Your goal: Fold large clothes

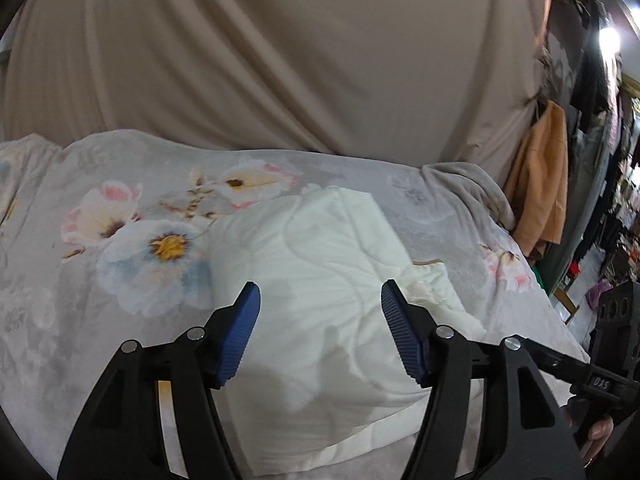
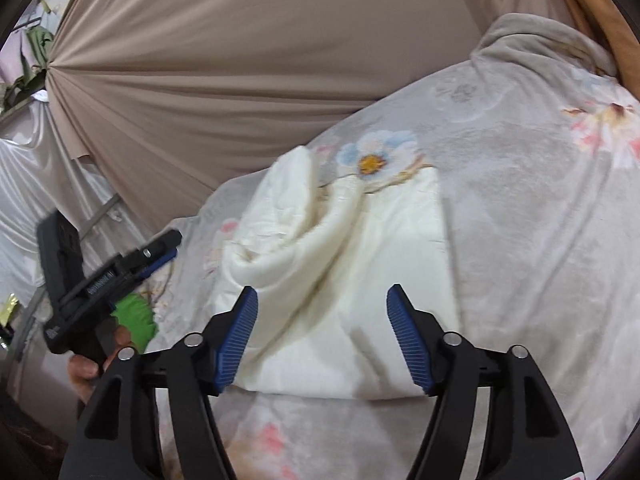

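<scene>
A cream-white garment (image 1: 320, 300) lies folded in a bundle on a grey floral bedspread (image 1: 120, 220). My left gripper (image 1: 320, 300) is open and empty, hovering just above the garment's near part. In the right wrist view the garment (image 2: 348, 264) shows a rolled fold on its left side. My right gripper (image 2: 322, 300) is open and empty above the garment's near edge. The left gripper also shows in the right wrist view (image 2: 160, 254), off to the left of the garment, held by a hand. The right gripper's body shows at the right edge of the left wrist view (image 1: 600, 380).
A beige curtain (image 1: 280, 60) hangs behind the bed. An orange-brown cloth (image 1: 540, 184) hangs at the right, with cluttered shelves beyond. A grey blanket is bunched at the bed's far right corner (image 2: 532, 36). A green item (image 2: 136, 320) lies by the bed's left edge.
</scene>
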`<state>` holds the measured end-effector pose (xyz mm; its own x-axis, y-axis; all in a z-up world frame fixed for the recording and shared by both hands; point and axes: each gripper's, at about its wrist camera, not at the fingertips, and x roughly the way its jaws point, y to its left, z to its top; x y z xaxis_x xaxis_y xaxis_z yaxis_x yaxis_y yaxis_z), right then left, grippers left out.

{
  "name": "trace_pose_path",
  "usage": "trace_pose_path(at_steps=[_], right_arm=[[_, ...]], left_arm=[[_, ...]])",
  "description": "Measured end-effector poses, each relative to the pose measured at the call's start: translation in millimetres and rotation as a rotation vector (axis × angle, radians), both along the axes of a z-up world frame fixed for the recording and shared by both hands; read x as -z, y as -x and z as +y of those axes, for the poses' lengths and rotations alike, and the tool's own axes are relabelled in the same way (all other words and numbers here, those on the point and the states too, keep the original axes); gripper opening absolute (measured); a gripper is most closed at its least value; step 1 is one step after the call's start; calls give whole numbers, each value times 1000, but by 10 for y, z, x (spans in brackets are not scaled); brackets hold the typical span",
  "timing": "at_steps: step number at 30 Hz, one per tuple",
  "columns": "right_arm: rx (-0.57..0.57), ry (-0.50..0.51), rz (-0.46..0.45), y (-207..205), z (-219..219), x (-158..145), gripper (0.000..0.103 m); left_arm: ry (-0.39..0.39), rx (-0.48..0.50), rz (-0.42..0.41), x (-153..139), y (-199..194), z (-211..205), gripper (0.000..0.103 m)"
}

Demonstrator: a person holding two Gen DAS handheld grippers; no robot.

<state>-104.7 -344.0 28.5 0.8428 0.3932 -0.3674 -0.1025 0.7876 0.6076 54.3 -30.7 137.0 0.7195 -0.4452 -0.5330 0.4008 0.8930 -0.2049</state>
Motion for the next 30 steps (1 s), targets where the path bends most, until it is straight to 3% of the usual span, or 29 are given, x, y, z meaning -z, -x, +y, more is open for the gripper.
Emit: trace_pose_path(at_steps=[5, 13, 19, 21, 24, 30], right_arm=[[-48, 79, 25, -209, 387, -199, 81], [-57, 111, 176, -680, 667, -47, 81], [-14, 175, 221, -913, 869, -31, 80], [14, 219, 215, -966, 948, -84, 58], [41, 326, 156, -1023, 1205, -294, 34], [-83, 544, -46, -1042, 2231, -789, 22]], left_arm=[[27, -105, 84, 276, -74, 560, 64], [26, -145, 213, 793, -88, 904, 64], [51, -169, 230, 873, -143, 1117, 64], [64, -187, 220, 847, -147, 1231, 64], [84, -219, 207, 793, -146, 1410, 64], [117, -317, 180, 706, -160, 1837, 64]])
